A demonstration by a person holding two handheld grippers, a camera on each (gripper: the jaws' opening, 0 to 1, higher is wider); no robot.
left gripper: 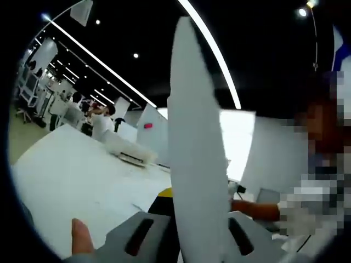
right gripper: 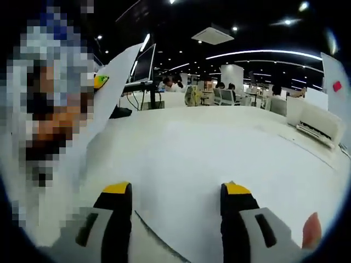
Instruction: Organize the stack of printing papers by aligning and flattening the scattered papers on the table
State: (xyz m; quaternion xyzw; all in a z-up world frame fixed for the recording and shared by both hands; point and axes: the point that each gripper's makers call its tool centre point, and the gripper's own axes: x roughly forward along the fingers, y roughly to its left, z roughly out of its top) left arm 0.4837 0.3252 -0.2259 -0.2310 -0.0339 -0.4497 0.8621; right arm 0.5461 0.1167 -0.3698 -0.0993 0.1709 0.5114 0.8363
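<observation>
Left gripper (left gripper: 198, 241): jaws pressed on a stack of papers (left gripper: 196, 148), which stands edge-on and upright between them and rises well above the jaw tips. Judgement: the stack is held on edge so the sheets can be squared up, likely by tapping the lower edge on the table (left gripper: 66, 175). A fingertip (left gripper: 81, 236) shows at the gripper's left side. Beyond the stack, the white table runs away to the left; further back sits a low white device (left gripper: 129, 150), then an open hall with ceiling strip lights.

Right gripper (right gripper: 178, 197): jaws spread, yellow tips apart, nothing between them. They hover just over the table (right gripper: 219, 148), near a sheet edge (right gripper: 156, 241) lying on the surface by the left jaw. The raised papers (right gripper: 118, 87) show at upper left, well apart from this gripper. Judgement: it waits free to steady or pat the stack. Far back: a monitor (right gripper: 143, 63), chairs and seated people.
</observation>
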